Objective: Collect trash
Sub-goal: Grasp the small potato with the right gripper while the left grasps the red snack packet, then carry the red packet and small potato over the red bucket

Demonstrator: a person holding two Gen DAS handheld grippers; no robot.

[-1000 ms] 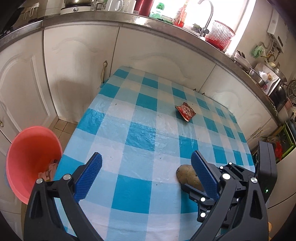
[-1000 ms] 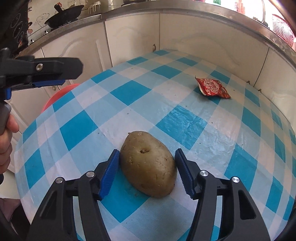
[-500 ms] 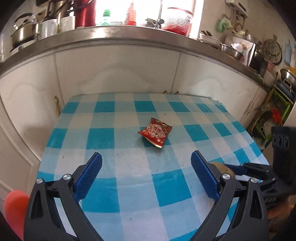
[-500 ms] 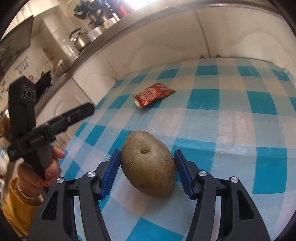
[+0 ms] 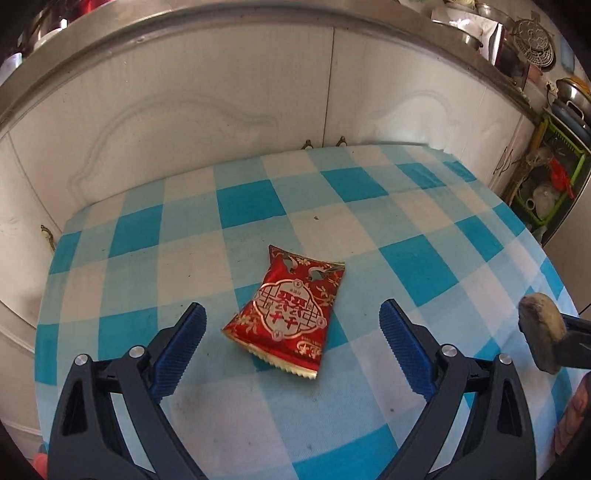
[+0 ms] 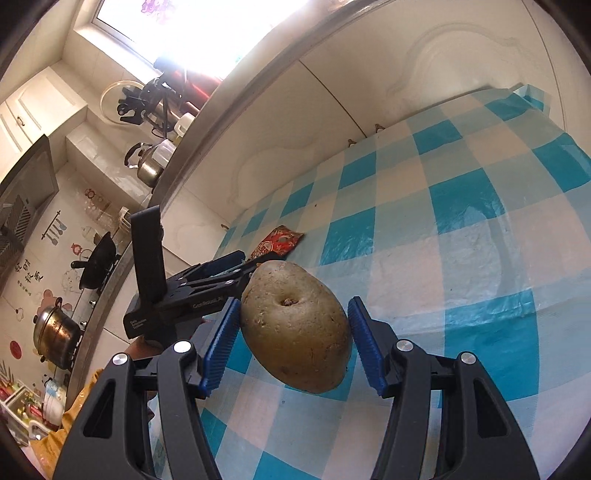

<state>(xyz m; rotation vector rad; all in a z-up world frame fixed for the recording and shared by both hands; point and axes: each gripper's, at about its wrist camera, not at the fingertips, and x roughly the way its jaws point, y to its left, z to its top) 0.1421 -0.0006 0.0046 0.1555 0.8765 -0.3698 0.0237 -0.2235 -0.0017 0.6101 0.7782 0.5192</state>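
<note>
A red snack wrapper (image 5: 291, 314) lies flat on the blue-checked tablecloth (image 5: 406, 221). My left gripper (image 5: 291, 308) points down over it, one jaw on each side. The jaws are closing, and the blue pads (image 5: 181, 347) stand clear of the wrapper. My right gripper (image 6: 293, 302) is shut on a brown potato (image 6: 295, 328), held in the air above the cloth. The potato (image 5: 541, 332) also shows at the right edge of the left wrist view. In the right wrist view the wrapper (image 6: 279, 240) lies beyond the left gripper (image 6: 236, 266).
White cabinet doors (image 5: 221, 110) under a steel counter (image 5: 147, 33) stand close behind the table's far edge. A green rack (image 5: 546, 184) with dishes is at the right. A hand (image 6: 144, 347) holds the left gripper's handle.
My left gripper has swung over to the wrapper and come down, so the wrapper now lies between its jaws. The right gripper has rolled and moved sideways with the potato.
</note>
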